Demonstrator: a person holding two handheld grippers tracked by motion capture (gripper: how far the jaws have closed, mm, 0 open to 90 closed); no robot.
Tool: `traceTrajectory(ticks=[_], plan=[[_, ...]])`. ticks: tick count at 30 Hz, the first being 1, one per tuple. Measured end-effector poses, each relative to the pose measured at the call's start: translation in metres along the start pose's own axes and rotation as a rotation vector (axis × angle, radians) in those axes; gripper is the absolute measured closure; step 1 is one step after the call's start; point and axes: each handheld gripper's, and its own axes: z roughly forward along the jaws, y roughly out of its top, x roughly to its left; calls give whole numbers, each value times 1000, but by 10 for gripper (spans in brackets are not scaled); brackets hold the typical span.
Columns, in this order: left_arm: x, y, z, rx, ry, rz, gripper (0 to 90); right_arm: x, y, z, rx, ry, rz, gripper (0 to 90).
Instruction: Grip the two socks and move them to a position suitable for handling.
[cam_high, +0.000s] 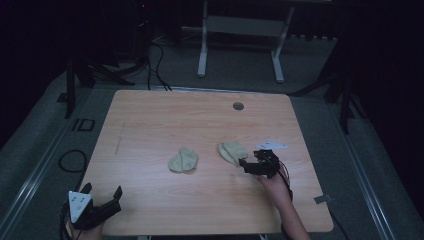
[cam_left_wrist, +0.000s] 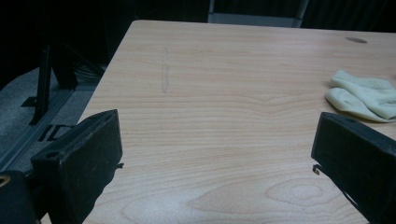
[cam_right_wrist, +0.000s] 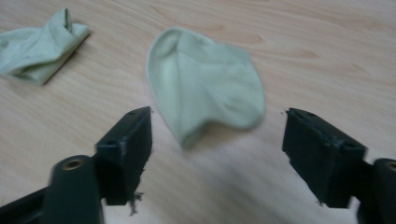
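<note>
While right gripper (cam_right_wrist: 217, 154) hangs spread, holding nothing, just short of near sock (cam_right_wrist: 205, 81), closing early prob. pinches air; left gripper (cam_high: 102, 200) spread too.

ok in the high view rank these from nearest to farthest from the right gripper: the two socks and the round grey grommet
From the right gripper:
1. Right sock, just beyond its jaws.
2. Left sock, mid-table, further left.
3. Grommet, near the far edge.

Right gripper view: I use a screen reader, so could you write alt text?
A pale green sock lies flat on the wooden table, just ahead of the right gripper, whose black jaws stand open. A second sock lies crumpled farther off.
</note>
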Motion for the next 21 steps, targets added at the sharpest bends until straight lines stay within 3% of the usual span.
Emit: traceTrajectory(ticks=[7, 12, 21], plan=[[-1, 0, -1, 5, -11, 0, 20, 6, 17, 33, 18, 7, 0, 282], [0, -1, -3, 7, -6, -6, 20, 12, 29, 58, 59, -23, -53, 254], [2, -1, -5, 5, -3, -17, 20, 16, 34, 79, 102, -50, -85, 241]])
